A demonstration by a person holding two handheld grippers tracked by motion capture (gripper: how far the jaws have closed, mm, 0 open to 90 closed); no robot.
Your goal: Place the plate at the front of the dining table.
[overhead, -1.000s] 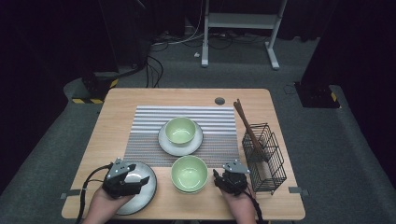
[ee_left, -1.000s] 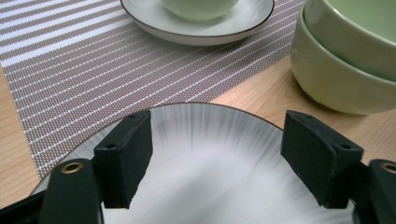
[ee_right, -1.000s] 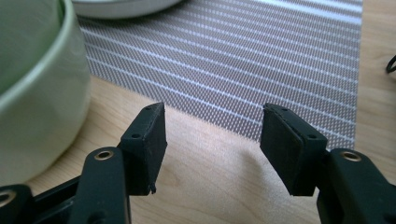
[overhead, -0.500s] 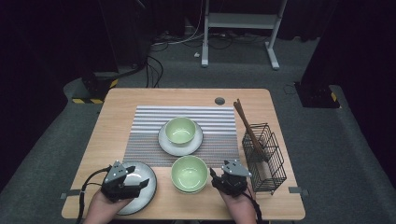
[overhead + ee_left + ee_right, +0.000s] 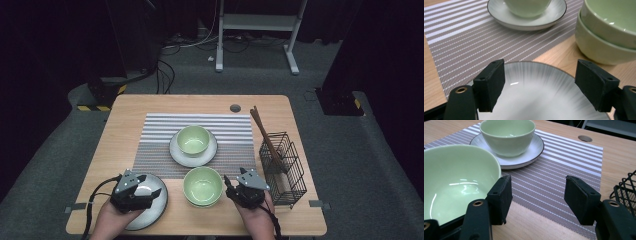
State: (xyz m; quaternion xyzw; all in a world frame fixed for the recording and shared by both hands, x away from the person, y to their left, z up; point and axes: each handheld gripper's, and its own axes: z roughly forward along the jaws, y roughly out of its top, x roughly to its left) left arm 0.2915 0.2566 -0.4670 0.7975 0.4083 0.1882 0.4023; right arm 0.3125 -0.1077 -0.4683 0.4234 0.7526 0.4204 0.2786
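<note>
My left gripper [image 5: 140, 184] hovers open over a grey plate [image 5: 157, 202] at the table's front left. In the left gripper view its jaws stand wide apart above the plate [image 5: 541, 87], holding nothing. Two stacked green bowls [image 5: 202, 186] sit at front centre, and they show at the right of that view [image 5: 609, 32]. My right gripper [image 5: 231, 184] is open just right of the stack. Its left jaw is beside the top bowl's rim [image 5: 454, 180]; I cannot tell if it touches. Another green bowl [image 5: 193, 140] sits on a saucer [image 5: 210, 152] on the striped placemat [image 5: 155, 145].
A black wire basket [image 5: 285, 170] holding brown chopsticks [image 5: 262, 132] stands at the right, close to my right hand. Its edge shows in the right gripper view [image 5: 626, 192]. A round cable hole [image 5: 235, 108] lies near the table's far edge.
Both hands have shifted only slightly. Nothing was taken hold of or let go.
</note>
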